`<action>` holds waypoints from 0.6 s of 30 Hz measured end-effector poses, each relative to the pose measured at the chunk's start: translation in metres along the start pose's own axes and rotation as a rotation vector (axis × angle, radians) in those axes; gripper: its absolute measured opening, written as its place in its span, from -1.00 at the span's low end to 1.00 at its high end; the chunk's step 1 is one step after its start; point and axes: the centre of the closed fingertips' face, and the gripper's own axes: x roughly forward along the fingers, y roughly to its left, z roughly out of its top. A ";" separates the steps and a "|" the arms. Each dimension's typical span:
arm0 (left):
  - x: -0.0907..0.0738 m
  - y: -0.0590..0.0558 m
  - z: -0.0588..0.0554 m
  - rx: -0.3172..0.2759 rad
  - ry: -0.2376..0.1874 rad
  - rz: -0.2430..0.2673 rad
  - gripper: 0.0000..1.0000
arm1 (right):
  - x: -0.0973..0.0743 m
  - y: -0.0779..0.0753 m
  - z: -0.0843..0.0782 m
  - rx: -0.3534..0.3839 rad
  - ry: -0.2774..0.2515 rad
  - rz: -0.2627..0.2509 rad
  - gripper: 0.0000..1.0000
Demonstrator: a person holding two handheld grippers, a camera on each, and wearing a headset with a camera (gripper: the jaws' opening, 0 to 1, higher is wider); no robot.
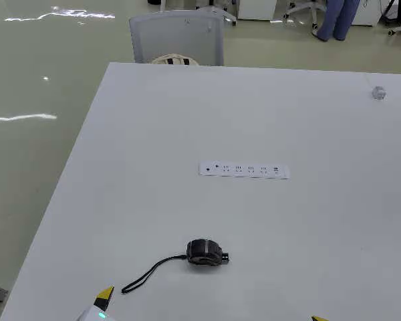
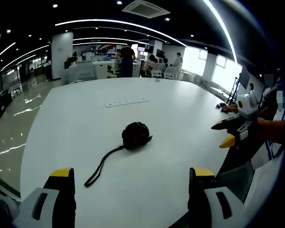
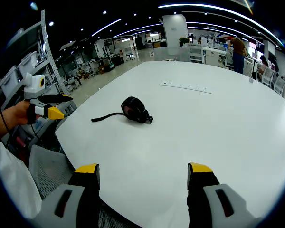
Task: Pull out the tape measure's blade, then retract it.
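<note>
The left hand-held gripper [image 2: 131, 173] is held with its jaws spread wide and nothing is caught between them. The right hand-held gripper [image 3: 143, 168] is likewise held open and empty. Both are kept at the near edge of the white table [image 1: 267, 114], well apart from each other, and each is seen from the side in the other's gripper view, grasped in a hand.

The black tape measure [image 2: 136, 134] is laid flat on the table ahead of both hand-held grippers, about midway between them, and is touched by neither. From the left one it is seen almost straight ahead between the jaws; from the right one it lies ahead and a little to the left. Its black wrist strap [image 2: 100, 166] is trailed across the table from the case toward the left hand-held gripper, ending in a small loop.

A white power strip [image 1: 244, 170] is set into the table beyond the tape measure, and farther still, at the far edge, a grey chair [image 1: 177, 37] is drawn up.
</note>
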 end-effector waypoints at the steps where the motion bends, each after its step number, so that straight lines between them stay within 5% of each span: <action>1: 0.000 0.000 0.000 -0.001 0.001 0.000 0.95 | 0.000 0.000 0.000 0.000 -0.001 0.000 0.55; 18: -0.004 0.002 -0.008 -0.025 0.010 0.013 0.95 | -0.003 0.000 0.001 0.006 -0.013 0.004 0.56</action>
